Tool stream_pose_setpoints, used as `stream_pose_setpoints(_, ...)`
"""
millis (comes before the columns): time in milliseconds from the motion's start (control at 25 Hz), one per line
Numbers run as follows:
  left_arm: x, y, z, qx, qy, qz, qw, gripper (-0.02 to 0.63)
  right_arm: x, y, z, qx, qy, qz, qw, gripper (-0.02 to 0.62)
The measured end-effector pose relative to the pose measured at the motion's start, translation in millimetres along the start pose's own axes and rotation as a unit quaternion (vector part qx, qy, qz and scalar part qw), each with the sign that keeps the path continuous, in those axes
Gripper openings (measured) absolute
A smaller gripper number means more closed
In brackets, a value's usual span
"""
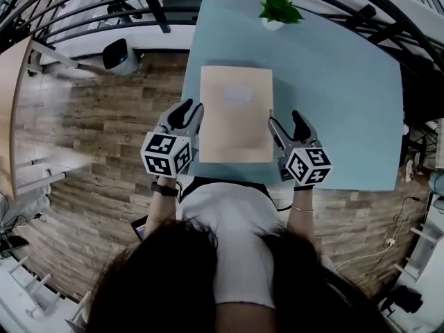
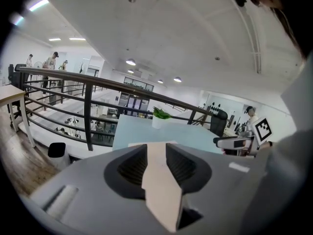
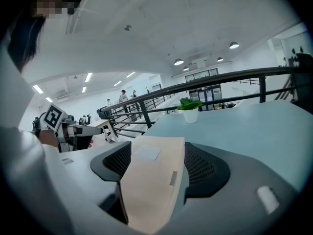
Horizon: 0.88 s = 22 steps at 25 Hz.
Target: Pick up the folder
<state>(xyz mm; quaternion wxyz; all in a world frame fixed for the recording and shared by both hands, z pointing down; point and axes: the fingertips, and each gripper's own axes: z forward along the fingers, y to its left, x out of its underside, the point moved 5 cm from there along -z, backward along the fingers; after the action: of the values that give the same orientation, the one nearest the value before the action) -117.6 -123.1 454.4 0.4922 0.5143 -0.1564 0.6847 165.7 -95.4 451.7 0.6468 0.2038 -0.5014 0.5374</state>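
Note:
A beige folder [image 1: 236, 116] lies flat and closed on the pale blue table [image 1: 333, 82], near its front edge. My left gripper [image 1: 186, 113] hovers just beside the folder's left edge, its jaws a little apart. My right gripper [image 1: 290, 125] stands at the folder's right edge with its jaws wide. In the left gripper view the folder [image 2: 159, 180] shows as a narrow strip in the gap of the left gripper [image 2: 156, 148]. In the right gripper view the folder [image 3: 151, 180] fills the broad gap of the right gripper [image 3: 157, 148]. Neither pair of pads visibly presses on it.
A small potted plant [image 1: 279, 9] stands at the table's far edge. A dark metal railing [image 1: 104, 12] runs behind and to the left of the table, over wood flooring. A white bin [image 1: 119, 54] sits by the railing, and a wooden table [image 1: 10, 103] is at far left.

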Motion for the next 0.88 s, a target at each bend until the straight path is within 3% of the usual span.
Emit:
stream_pose_setpoints(400,14.2,-2.6,13.6,0.008,0.019,-0.037,0.9991,0.156,9.0,-7.8,9.7,-0.026,0.021,0.017,0.999,0.316)
stream_pose_setpoints(880,56.7,12.0,28.7,0.013,0.067,-0.091,0.9936,0.169,43.5,-15.1,27.2,-0.041,0.061,0.059,0.996,0.316)
